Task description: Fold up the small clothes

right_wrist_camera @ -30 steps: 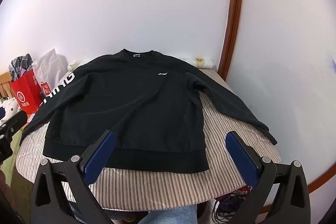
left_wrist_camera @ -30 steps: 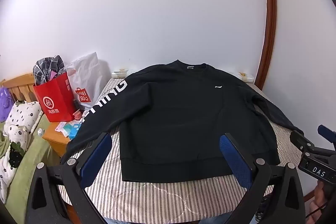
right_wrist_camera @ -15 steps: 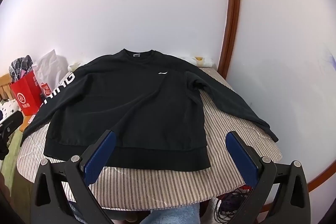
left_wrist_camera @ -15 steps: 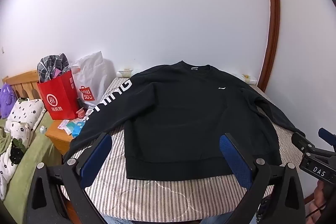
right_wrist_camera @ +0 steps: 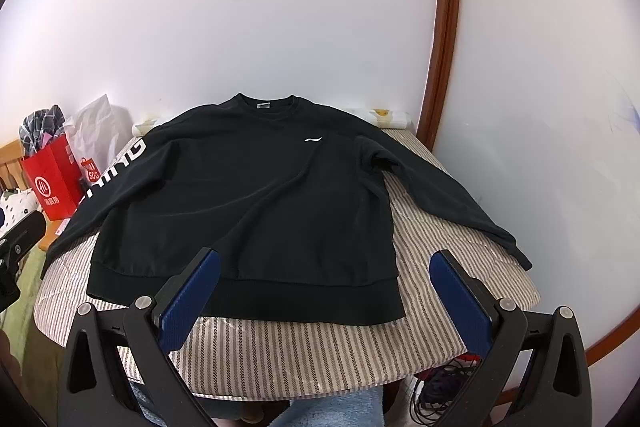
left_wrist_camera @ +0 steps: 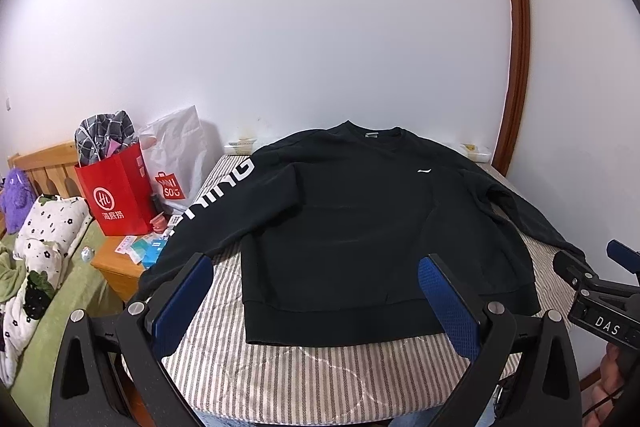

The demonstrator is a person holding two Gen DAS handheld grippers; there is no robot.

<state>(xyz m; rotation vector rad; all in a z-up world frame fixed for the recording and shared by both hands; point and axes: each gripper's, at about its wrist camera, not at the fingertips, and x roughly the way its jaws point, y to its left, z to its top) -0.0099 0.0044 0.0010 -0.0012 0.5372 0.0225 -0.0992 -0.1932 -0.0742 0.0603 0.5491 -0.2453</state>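
Sweatshirt (left_wrist_camera: 360, 219), black, lies flat on the striped bed (left_wrist_camera: 320, 379), collar far and hem near, just beyond both wide-open, empty tongs, left tongs (left_wrist_camera: 316, 299) nearer the lettered sleeve (left_wrist_camera: 208, 203), right tongs (right_wrist_camera: 324, 291) nearer the plain sleeve (right_wrist_camera: 440, 191).

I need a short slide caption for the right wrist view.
Open right tool above a black sweatshirt spread flat on a striped bed.

Striped bed (right_wrist_camera: 304, 355) against wall; black sweatshirt (right_wrist_camera: 256, 203) spread flat on it, sleeves overhanging edges.
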